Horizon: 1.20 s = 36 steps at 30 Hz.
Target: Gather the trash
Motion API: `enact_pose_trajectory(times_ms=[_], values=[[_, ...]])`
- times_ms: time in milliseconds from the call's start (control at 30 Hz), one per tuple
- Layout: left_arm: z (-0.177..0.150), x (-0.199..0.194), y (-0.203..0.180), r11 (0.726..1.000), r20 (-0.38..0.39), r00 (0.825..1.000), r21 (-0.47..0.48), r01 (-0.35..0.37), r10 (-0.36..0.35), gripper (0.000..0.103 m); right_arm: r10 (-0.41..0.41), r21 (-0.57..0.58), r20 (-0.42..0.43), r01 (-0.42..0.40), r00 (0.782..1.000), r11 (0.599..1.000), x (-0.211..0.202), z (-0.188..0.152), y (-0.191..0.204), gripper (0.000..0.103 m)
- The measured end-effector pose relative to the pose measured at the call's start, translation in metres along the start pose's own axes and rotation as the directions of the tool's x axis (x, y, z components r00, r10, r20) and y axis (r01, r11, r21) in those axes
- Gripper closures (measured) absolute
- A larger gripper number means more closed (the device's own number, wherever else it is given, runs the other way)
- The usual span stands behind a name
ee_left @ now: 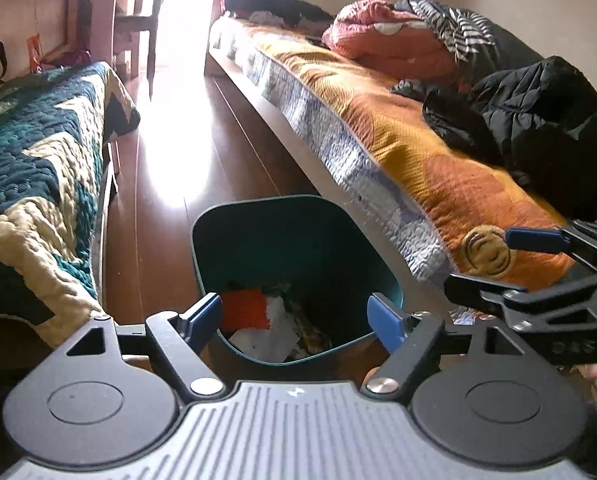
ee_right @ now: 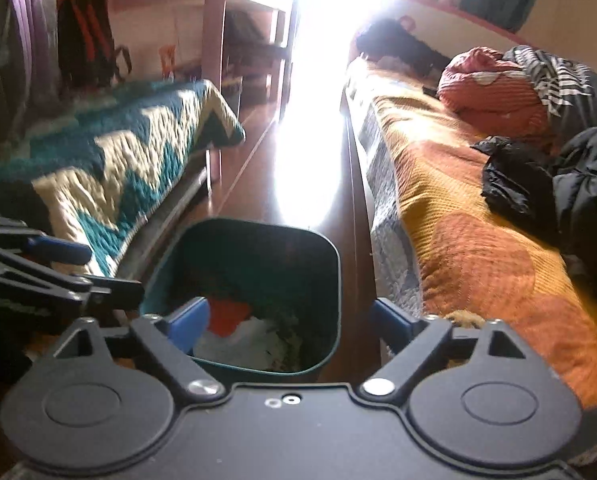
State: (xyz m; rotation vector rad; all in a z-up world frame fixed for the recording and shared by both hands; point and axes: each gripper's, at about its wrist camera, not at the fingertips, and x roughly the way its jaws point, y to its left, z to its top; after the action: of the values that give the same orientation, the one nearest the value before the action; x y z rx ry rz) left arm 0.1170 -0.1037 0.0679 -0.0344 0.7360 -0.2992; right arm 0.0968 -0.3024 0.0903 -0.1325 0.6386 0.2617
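Note:
A dark teal bin (ee_left: 298, 236) stands on the wooden floor between two beds. Inside it lie an orange scrap (ee_left: 244, 310), white crumpled paper (ee_left: 274, 336) and other litter. My left gripper (ee_left: 296, 316) hangs over the bin's near rim, open, with nothing between its blue pads. My right gripper (ee_left: 478, 260) shows at the right edge, also open and holding nothing. In the right wrist view the right gripper (ee_right: 288, 318) stands wide over the same bin (ee_right: 258, 226), above the orange scrap (ee_right: 228, 316). The left gripper (ee_right: 112, 272) is beside it at the left edge.
A bed with a teal zigzag quilt (ee_left: 38, 168) flanks the bin on the left. A bed with an orange cover (ee_left: 418, 168) on the right carries a black jacket (ee_left: 538, 120) and bundled clothes (ee_left: 382, 36). The floor aisle (ee_left: 170, 184) runs to a wooden chair (ee_left: 134, 20).

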Motion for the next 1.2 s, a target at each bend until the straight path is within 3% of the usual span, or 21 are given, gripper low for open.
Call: enact_pose_trajectory(times_ms=[133, 300, 467, 733, 1200], values=[[-0.003, -0.012, 0.000, 1.000, 0.031, 1.000, -0.014, 0.000, 0.001, 0.020, 0.025, 0.082, 0.030, -0.028, 0.999, 0.996, -0.015, -0.007, -0.001, 0.003], [-0.008, -0.019, 0.001, 0.999, 0.077, 0.996, -0.034, -0.040, 0.042, 0.001, 0.021, 0.087, 0.052, -0.025, 0.998, 0.996, -0.018, -0.013, 0.003, 0.001], [-0.008, -0.016, 0.008, 0.997, 0.083, 0.995, -0.058, -0.051, 0.055, 0.001, 0.016, 0.061, 0.091, -0.022, 0.996, 0.998, -0.015, -0.013, 0.011, 0.001], [-0.011, -0.015, 0.011, 0.993, 0.082, 0.990, -0.032, -0.110, 0.113, 0.001, 0.011, 0.020, 0.087, -0.013, 0.996, 1.000, -0.009, -0.012, 0.017, 0.001], [-0.015, -0.011, 0.011, 0.992, 0.037, 0.993, -0.047, -0.114, 0.116, 0.001, -0.008, 0.042, 0.082, 0.004, 0.997, 0.999, -0.009, -0.013, 0.010, 0.001]])
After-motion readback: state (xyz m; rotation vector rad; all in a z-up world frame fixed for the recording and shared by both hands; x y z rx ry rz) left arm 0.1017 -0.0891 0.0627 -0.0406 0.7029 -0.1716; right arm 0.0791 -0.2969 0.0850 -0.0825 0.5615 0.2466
